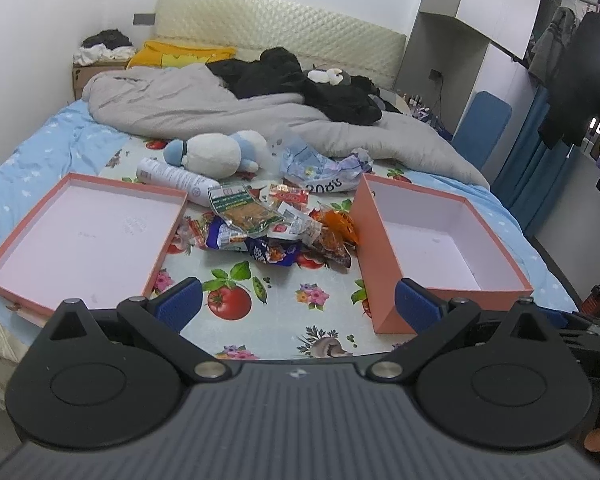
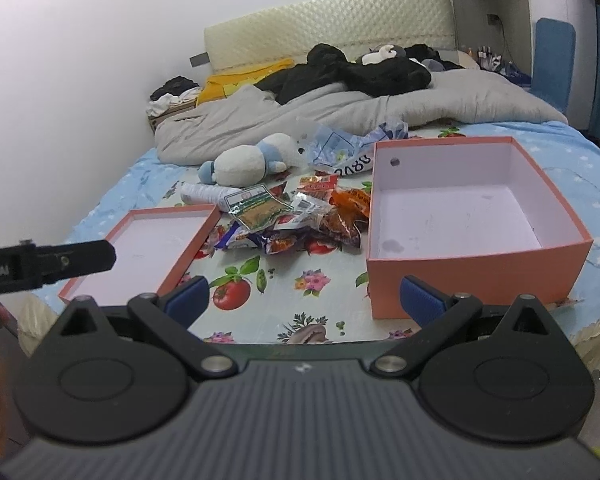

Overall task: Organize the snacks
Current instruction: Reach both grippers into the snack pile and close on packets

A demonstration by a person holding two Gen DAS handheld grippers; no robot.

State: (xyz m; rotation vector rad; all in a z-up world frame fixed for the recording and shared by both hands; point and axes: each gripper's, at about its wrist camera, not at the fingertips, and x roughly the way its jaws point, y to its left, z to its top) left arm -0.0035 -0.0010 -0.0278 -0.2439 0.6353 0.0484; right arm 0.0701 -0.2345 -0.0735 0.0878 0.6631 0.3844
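A pile of snack packets [image 1: 276, 224] [image 2: 296, 220] lies on a fruit-patterned mat [image 1: 284, 300] [image 2: 296, 280] on the bed. A shallow pink box lid [image 1: 80, 236] [image 2: 156, 248] sits left of the pile, empty. A deeper pink box [image 1: 440, 248] [image 2: 472, 216] sits to its right, empty. My left gripper [image 1: 298, 304] is open and empty, held back from the pile above the mat's near edge. My right gripper [image 2: 304, 300] is open and empty, also near the front edge. The left gripper's body [image 2: 48, 264] shows at the left of the right wrist view.
Behind the pile lie a white and blue plush toy [image 1: 216, 154] [image 2: 248, 160], a white tube [image 1: 176, 178] and crumpled plastic bags [image 1: 324, 168] [image 2: 348, 148]. A grey duvet [image 1: 220, 100] with black clothes [image 1: 300, 80] covers the far bed. A wall is on the left.
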